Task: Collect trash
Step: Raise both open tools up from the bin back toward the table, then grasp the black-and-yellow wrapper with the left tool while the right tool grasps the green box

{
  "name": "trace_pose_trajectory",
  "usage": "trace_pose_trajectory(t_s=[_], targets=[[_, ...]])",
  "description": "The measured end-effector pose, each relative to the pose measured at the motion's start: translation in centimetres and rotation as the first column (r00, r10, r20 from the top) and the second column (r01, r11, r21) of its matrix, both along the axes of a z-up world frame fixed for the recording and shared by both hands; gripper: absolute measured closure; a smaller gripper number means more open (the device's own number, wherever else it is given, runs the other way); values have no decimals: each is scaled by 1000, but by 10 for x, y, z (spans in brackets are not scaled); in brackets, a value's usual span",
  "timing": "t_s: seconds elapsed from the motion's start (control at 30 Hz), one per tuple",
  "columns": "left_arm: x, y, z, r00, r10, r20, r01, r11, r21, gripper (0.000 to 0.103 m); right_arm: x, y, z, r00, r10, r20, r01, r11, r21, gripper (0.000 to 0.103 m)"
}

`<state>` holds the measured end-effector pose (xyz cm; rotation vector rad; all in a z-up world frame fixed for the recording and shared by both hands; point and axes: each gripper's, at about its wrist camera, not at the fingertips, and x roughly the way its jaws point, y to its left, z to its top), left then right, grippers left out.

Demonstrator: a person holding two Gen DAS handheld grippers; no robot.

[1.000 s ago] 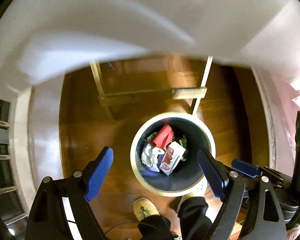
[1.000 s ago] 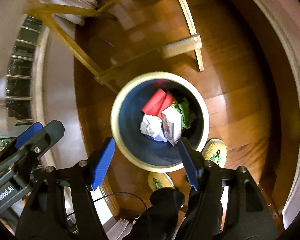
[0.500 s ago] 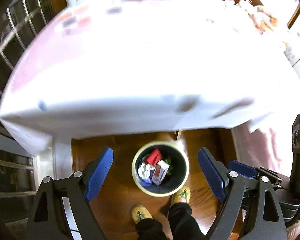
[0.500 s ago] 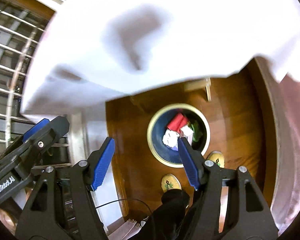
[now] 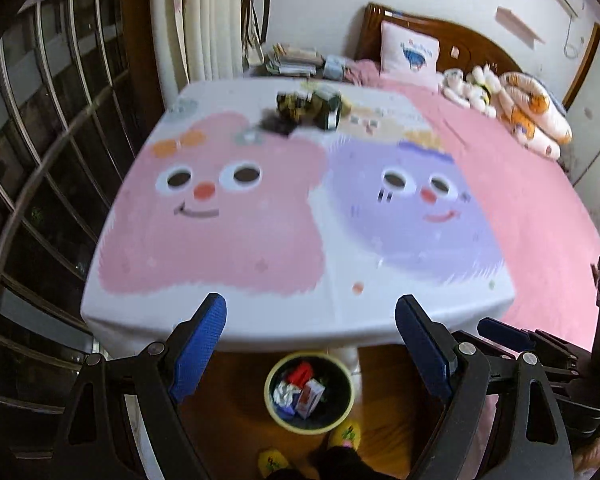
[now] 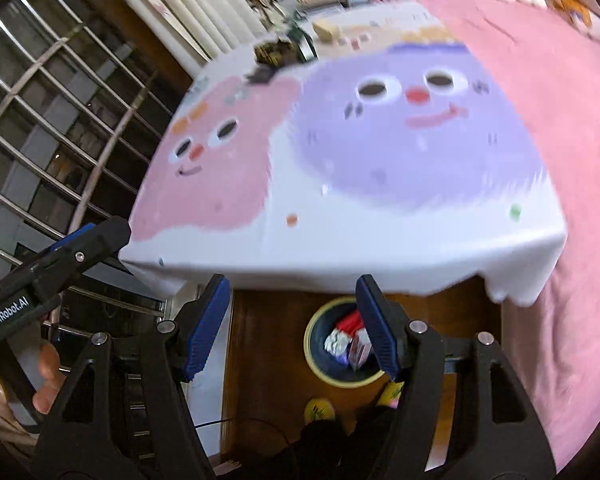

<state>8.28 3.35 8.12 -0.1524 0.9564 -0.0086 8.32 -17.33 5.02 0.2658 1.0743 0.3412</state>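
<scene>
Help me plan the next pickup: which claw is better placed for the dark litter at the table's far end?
Left, probably: the left claw is empty, opened wider, and the dark litter lies straight ahead of it.

The right hand-held gripper (image 6: 294, 326) hangs with jaws apart and nothing between them, above the near edge of a desk (image 6: 340, 256) under a cartoon-face cloth. On the wooden floor below stands a trash bin (image 6: 320, 364) holding wrappers and cartons. Blurred clutter (image 6: 276, 50) sits at the far edge.

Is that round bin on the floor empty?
No, the bin already holds a red packet, crumpled wrapper and a small carton.
</scene>
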Motion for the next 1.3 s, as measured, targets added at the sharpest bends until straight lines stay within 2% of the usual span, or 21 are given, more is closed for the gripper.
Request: trace_pose_trajectory(t_s=[0.13, 0.23, 0.33, 0.5, 0.8, 0.97, 1.07, 1.3], targets=[[9, -12, 35, 998, 27, 49, -29, 999, 37, 15, 18, -13, 31, 997, 44, 69, -45, 999, 11, 40], [16, -21, 60, 995, 57, 86, -64, 995, 82, 15, 32, -18, 42, 991, 76, 110, -77, 997, -2, 40], [23, -23, 75, 991, 97, 95, -105, 991, 82, 15, 49, -22, 52, 983, 112, 148, -111, 994, -14, 40], [40, -17, 80, 987, 150, 62, -152, 987, 43, 15, 81, -23, 62, 970, 141, 200, -132, 990, -57, 40], [101, 5, 75, 987, 152, 54, -156, 986, 67, 15, 147, -14, 74, 955, 135, 263, -113, 989, -98, 40], [158, 30, 76, 992, 115, 56, -119, 990, 72, 15, 193, 13, 75, 949, 153, 276, -112, 981, -159, 40], [207, 52, 72, 996, 78, 48, -82, 994, 75, 15, 229, 33, 73, 948, 142, 284, -86, 976, -200, 40], [340, 103, 36, 999, -44, -29, 45, 998, 52, 15, 343, 96, 42, 957, 141, 255, -45, 936, -348, 40]])
